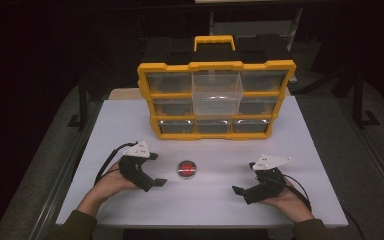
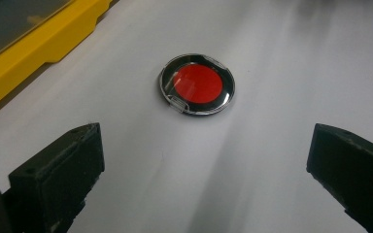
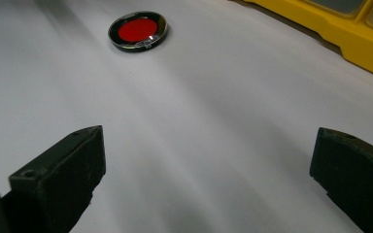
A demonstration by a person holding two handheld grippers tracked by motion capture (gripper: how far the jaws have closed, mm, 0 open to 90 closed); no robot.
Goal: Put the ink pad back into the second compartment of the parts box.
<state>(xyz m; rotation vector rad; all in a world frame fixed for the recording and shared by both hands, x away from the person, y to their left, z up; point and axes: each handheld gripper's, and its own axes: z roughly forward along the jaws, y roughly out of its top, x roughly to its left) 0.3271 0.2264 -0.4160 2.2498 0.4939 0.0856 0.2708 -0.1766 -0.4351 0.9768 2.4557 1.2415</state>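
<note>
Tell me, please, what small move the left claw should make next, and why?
Probably ease the left claw forward to straddle the round red case. Its jaws stand wide open, the case lies flat on the white table just ahead, nearer it than the right claw.

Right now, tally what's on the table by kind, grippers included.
Round red-centred case: 1
Yellow drawer organizer: 1
Grippers: 2, left gripper and right gripper, both open
Total: 4
</note>
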